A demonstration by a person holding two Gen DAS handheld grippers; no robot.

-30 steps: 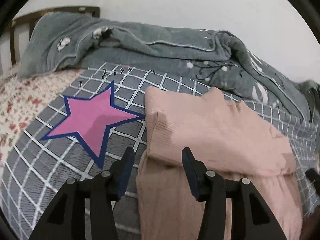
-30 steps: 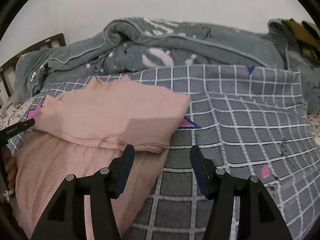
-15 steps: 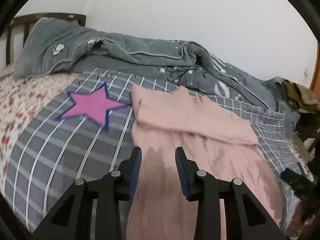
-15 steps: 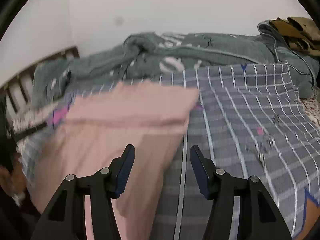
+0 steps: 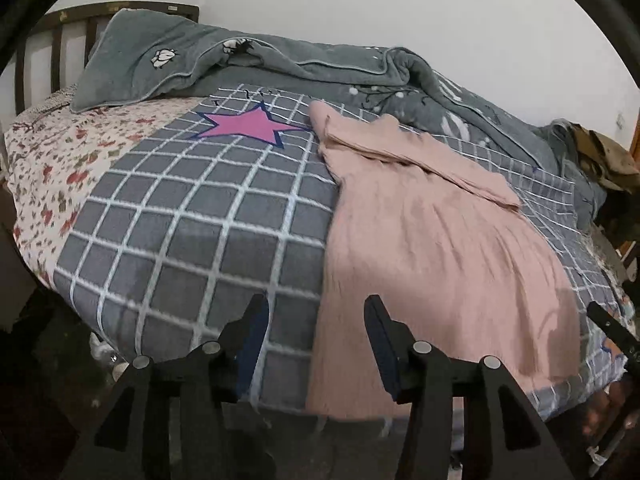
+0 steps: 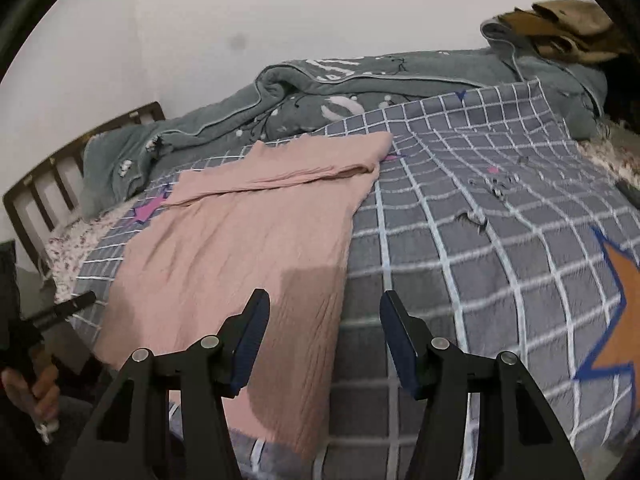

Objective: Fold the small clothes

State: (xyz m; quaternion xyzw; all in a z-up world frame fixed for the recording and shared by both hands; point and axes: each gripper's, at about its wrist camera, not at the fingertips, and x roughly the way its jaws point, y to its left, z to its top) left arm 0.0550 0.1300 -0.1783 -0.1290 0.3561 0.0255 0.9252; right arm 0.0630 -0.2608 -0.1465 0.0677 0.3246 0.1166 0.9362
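Observation:
A pink garment (image 5: pixel 432 240) lies flat on the grey checked bedspread (image 5: pixel 208 216), its far end folded over into a band, its near hem at the bed's front edge. My left gripper (image 5: pixel 316 320) is open and empty, above the garment's near left corner. In the right wrist view the garment (image 6: pixel 248 240) lies left of centre. My right gripper (image 6: pixel 324 316) is open and empty, above the garment's near right corner.
A rumpled grey-green quilt (image 5: pixel 280 64) lies along the wall behind the garment. A floral sheet (image 5: pixel 60 160) and a wooden headboard (image 5: pixel 40 40) are on the left. Brown clothes (image 6: pixel 560 28) are piled at the far right. The bed edge drops off just below both grippers.
Both grippers have pulled back from the folded far band toward the bed's front edge. The left jaws narrowed half a second ago and are wide again now. The garment has not moved.

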